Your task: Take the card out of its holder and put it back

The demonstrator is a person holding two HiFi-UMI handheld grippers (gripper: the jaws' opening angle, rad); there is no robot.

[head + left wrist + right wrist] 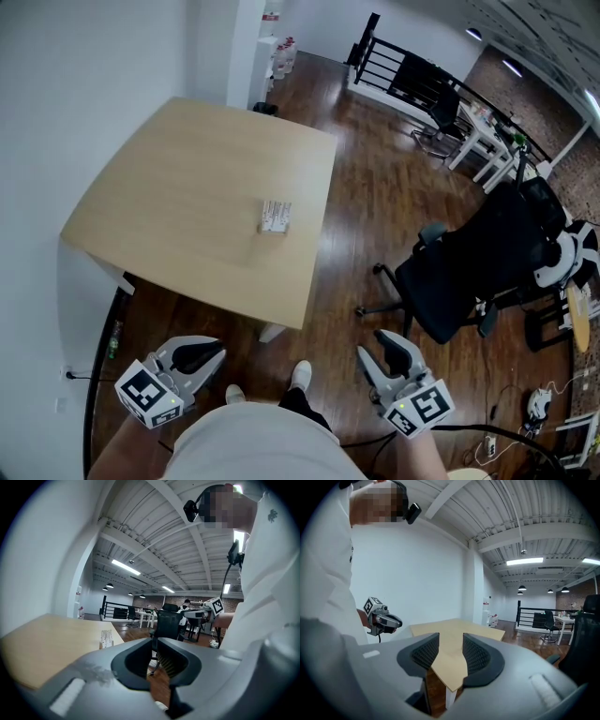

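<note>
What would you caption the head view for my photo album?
Left gripper and right gripper hover empty near the person's waist; card holder sits untouched on the wooden table.

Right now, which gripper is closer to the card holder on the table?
Left, narrowly. The left gripper sits short of the table, near its closest edge and slightly left of the card holder. The right gripper hangs farther off to the holder's right, over the floor.

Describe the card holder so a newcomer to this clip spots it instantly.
Find the pale wooden table beside the white wall. The card holder sits toward its right side in the head view, a small whitish block. It is the only thing on the tabletop.
</note>
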